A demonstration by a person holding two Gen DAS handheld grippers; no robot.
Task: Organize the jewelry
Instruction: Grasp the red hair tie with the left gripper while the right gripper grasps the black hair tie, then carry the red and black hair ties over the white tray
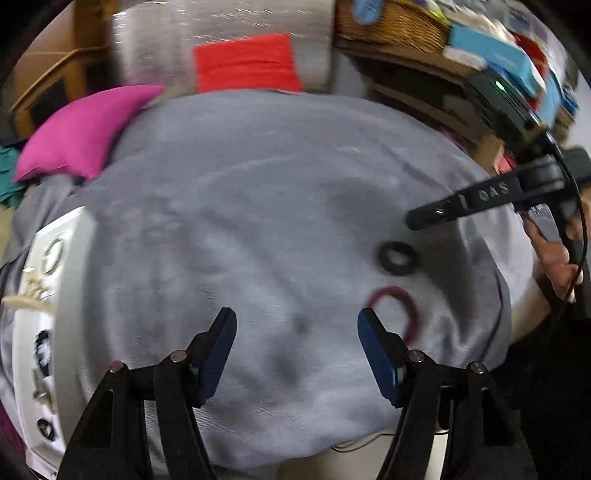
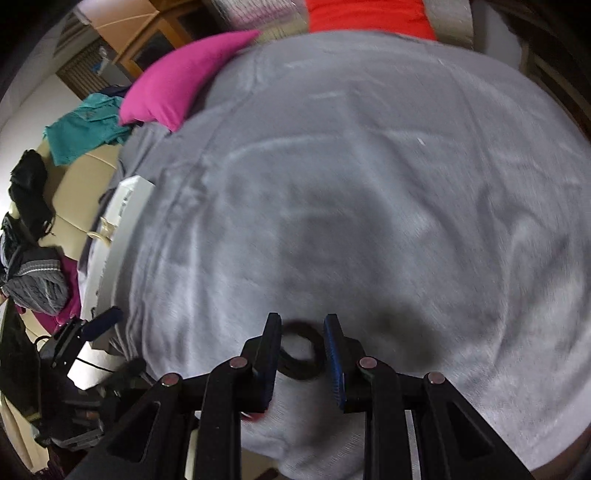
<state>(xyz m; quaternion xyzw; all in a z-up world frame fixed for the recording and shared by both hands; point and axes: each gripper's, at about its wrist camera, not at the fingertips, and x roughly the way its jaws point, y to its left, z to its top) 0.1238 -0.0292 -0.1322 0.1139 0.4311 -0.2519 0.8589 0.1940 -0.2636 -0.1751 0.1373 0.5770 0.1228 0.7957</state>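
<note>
A black ring (image 1: 398,257) lies on the grey blanket (image 1: 258,184), with a dark red bangle (image 1: 404,306) just in front of it. My left gripper (image 1: 297,314) hangs open over bare blanket to the left of the bangle, nothing between its fingers. My right gripper (image 1: 417,221) comes in from the right, its tip just above the black ring and not touching it. In the right wrist view the right gripper (image 2: 302,319) has its jaws narrowly apart, and the black ring (image 2: 301,356) shows through the gap on the blanket below. The views are blurred.
A white jewelry tray (image 1: 70,295) holding several small pieces lies at the blanket's left edge. A pink cushion (image 1: 85,129) and a red cushion (image 1: 247,62) sit at the back. Cluttered shelves (image 1: 424,33) stand at the back right. A hand (image 1: 554,258) holds the right gripper.
</note>
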